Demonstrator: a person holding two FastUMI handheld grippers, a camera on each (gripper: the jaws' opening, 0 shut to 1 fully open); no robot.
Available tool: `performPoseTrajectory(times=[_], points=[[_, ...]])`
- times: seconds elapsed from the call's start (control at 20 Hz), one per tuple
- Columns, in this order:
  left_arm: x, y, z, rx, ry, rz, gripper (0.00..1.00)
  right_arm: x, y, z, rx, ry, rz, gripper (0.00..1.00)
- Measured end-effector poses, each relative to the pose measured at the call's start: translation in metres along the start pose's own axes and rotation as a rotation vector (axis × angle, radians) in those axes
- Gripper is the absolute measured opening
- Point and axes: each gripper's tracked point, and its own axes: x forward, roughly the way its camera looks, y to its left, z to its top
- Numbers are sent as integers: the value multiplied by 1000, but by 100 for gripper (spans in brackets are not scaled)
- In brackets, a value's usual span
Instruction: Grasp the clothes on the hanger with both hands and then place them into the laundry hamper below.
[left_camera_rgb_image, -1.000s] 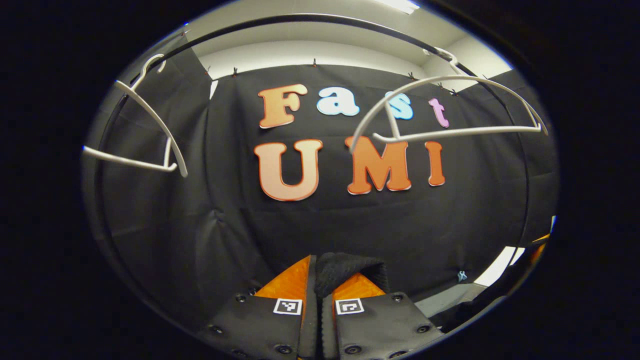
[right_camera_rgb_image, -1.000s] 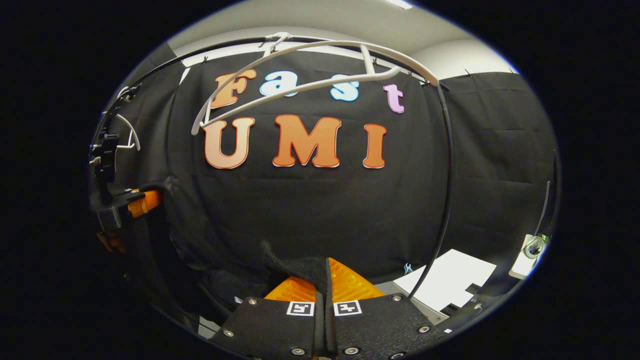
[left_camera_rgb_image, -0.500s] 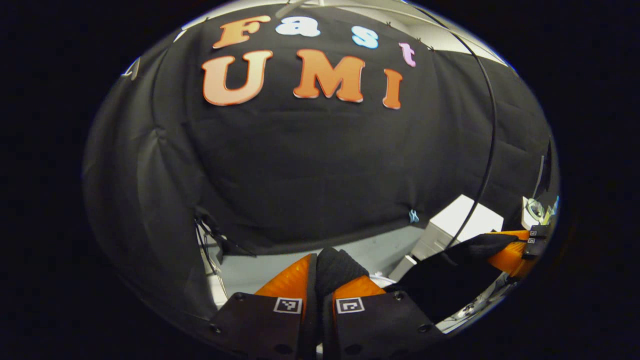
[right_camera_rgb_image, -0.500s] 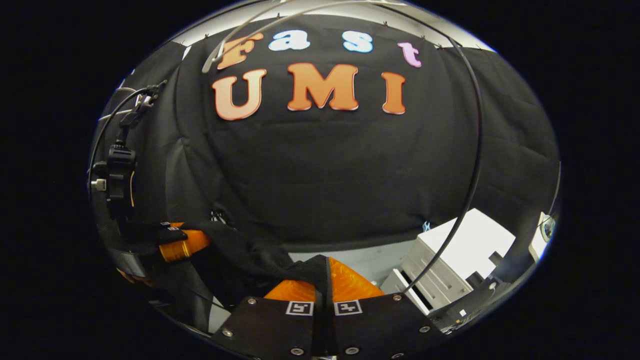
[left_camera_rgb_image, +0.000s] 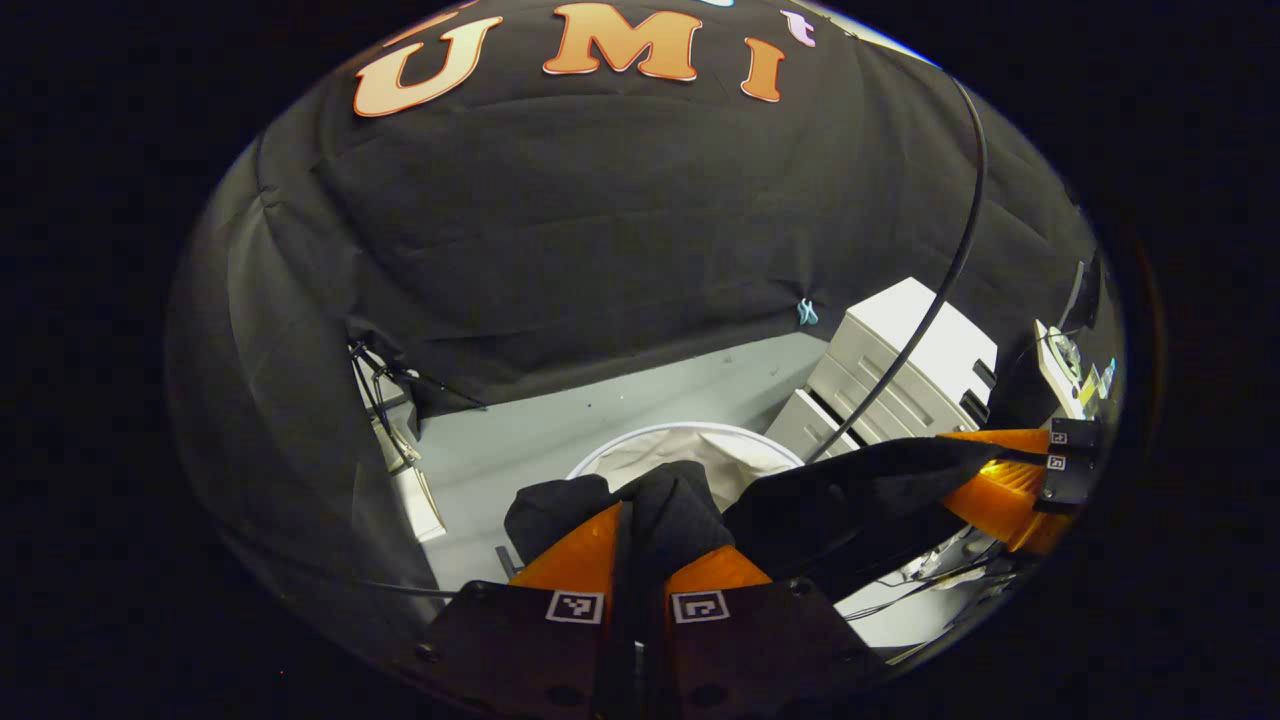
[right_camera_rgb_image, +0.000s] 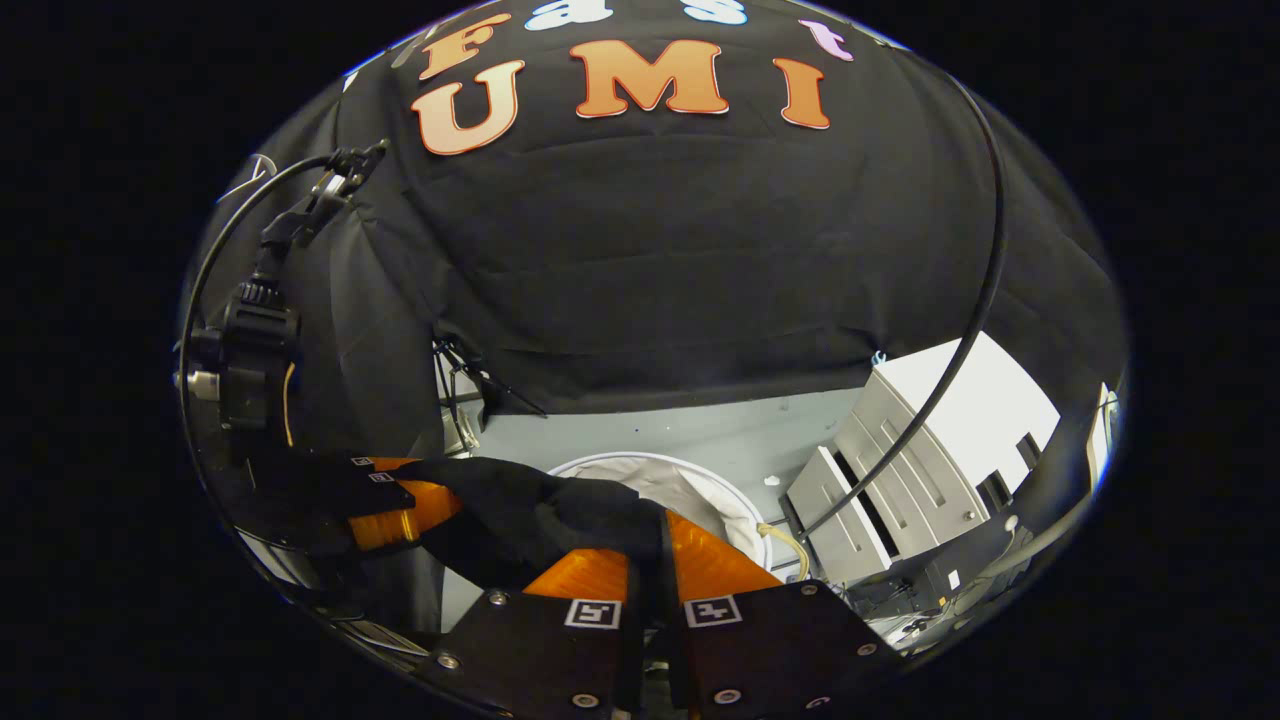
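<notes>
In the left gripper view, the left hand-held gripper (left_camera_rgb_image: 640, 535) pinches the black garment (left_camera_rgb_image: 850, 500), stretched rightward to the right hand-held gripper (left_camera_rgb_image: 1010, 480); the hamper (left_camera_rgb_image: 690, 432) lies just below and ahead. In the right gripper view, the right hand-held gripper clamps the garment above the hamper's rim.

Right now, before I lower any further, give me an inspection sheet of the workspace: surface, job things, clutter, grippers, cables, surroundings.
Surface: grey floor, bare around the hamper.
Job's things: black garment stretched between both grippers, above the white laundry hamper; not yet inside.
Clutter: white drawer unit beside the hamper.
Grippers: left gripper and right gripper, jaws closed on the garment.
Cables: black cable arcs down toward the drawer unit; loose wires at the cloth's lower edge.
Surroundings: black cloth wall.
</notes>
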Motion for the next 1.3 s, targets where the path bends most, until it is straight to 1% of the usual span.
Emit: performPoseTrajectory(times=[0.05, 0.1, 0.15, 0.2, 0.25, 0.3, 0.4, 0.45, 0.5, 0.55, 0.6, 0.65, 0.8, 0.85, 1.0, 1.1, 1.15, 1.3], points=[[-1, -2, -1, -8, 7, -10, 13, 2, 2, -5, 2, 11, 13, 10], [-1, -3, -1, -12, 7, -13, 21, 3, 5, -7, 8, 22, 27, 10], [-1, -3, 3, -13, -3, -17, 26, 5, 9, -11, 14, 34, 40, 11], [-1, -2, 8, -5, -16, -11, 31, 6, 11, -10, 23, 34, 48, 14], [0, -2, 11, 3, -26, -15, 34, 6, 12, -12, 23, 38, 57, 20], [-1, -4, 14, 8, -36, -18, 48, 8, 13, -15, 20, 36, 59, 38], [0, -3, 17, 7, -46, -12, 83, 7, 14, -19, 0, 42, 53, 74], [1, -5, 17, 5, -43, -21, 100, 7, 15, -19, -6, 42, 52, 77], [-1, -6, 18, 3, -48, -19, 99, 8, 17, -17, -6, 38, 51, 75], [-1, -4, 20, 3, -59, -15, 99, 8, 18, -16, -5, 33, 52, 84], [-2, -3, 24, 4, -69, -16, 99, 8, 17, -16, -1, 28, 51, 90], [-3, -3, 26, 8, -79, -12, 99, 8, 17, -12, 3, 22, 51, 92], [-10, -1, 40, 20, -114, -3, 100, 3, 12, 1, 15, -10, 34, 92], [-13, -2, 45, 17, -129, -5, 99, -1, 10, 8, 16, -27, 29, 93], [-27, -5, 67, 3, -174, -19, 99, -13, 6, 38, 21, -93, 19, 92], [-40, -7, 84, -3, -203, -26, 100, -27, 3, 63, 30, -148, 7, 92], [-47, -8, 94, -7, -227, -28, 99, -34, 3, 76, 36, -179, 3, 92], [-77, -6, 138, -12, -331, -26, 99, -64, -3, 120, 39, -287, -14, 93]])
